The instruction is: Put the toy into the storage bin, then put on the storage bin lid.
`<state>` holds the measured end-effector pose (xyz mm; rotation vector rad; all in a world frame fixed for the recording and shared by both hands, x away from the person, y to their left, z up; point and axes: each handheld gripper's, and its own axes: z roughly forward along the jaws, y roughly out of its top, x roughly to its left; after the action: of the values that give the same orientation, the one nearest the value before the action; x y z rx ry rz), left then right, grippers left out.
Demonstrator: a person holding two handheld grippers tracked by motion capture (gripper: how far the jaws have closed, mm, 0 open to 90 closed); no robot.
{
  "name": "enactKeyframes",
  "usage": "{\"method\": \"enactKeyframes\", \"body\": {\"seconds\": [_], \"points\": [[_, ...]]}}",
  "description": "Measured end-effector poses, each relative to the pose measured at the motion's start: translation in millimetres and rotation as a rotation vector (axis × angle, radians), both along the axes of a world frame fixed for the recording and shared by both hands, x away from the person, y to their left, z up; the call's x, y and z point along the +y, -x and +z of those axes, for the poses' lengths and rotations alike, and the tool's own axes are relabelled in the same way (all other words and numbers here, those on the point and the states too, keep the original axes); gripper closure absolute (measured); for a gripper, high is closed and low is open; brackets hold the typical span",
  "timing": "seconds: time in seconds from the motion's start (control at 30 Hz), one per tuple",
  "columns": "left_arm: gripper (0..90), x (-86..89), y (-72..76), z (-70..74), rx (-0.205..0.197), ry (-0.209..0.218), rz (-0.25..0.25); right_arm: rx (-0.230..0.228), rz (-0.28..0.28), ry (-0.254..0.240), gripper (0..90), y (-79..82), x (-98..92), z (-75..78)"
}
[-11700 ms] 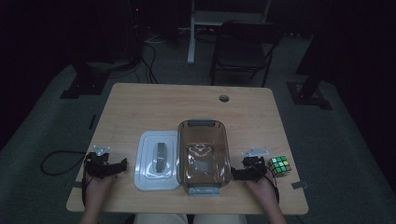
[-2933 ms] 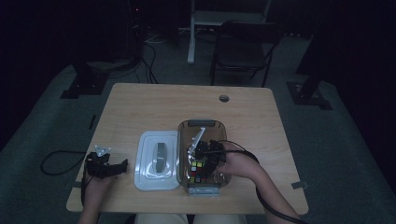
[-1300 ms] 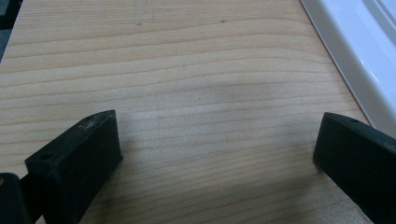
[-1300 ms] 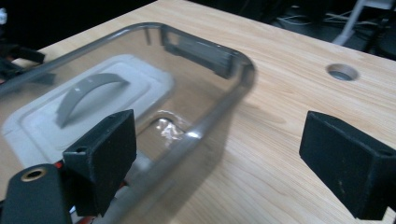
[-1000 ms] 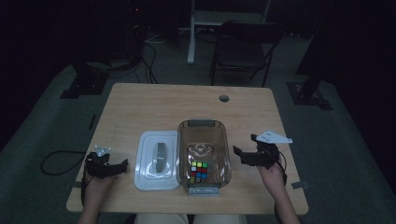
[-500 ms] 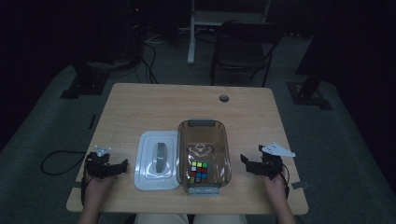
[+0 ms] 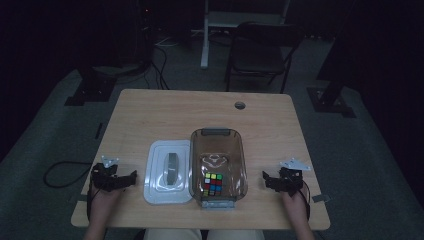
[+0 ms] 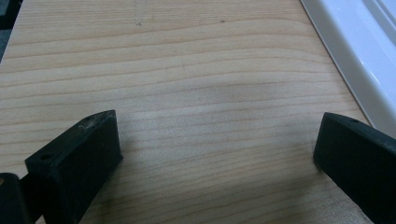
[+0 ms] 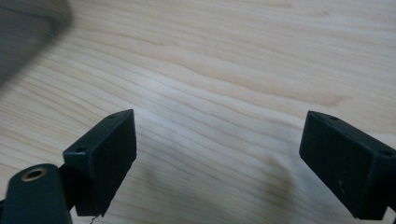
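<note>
Cube (image 7: 213,183) relocated into brown bin (image 7: 197,145); right gripper (image 7: 272,181) withdrawn to near right edge, jaws apart, empty. Left gripper (image 7: 124,180) likewise spread.

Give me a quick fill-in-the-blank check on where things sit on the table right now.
1. The cube lies inside the ____.
2. The white lid lies flat on the table to the ____ of the box in the high view.
3. The jaws of the right hand-held gripper stand ____, with nothing between them.
4. The left hand-held gripper rests beside the ____.

Missing words: box; left; open; lid
</note>
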<state>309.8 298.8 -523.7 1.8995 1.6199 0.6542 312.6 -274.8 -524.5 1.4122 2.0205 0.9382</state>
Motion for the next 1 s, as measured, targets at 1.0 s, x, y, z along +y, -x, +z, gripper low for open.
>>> {"method": "enactKeyframes", "body": {"seconds": [1.0], "points": [[1.3, -0.1, 0.1, 0.1, 0.001, -0.001, -0.007, 0.076, -0.044, 0.003, 11.5, -5.6, -1.6, -3.2]]}}
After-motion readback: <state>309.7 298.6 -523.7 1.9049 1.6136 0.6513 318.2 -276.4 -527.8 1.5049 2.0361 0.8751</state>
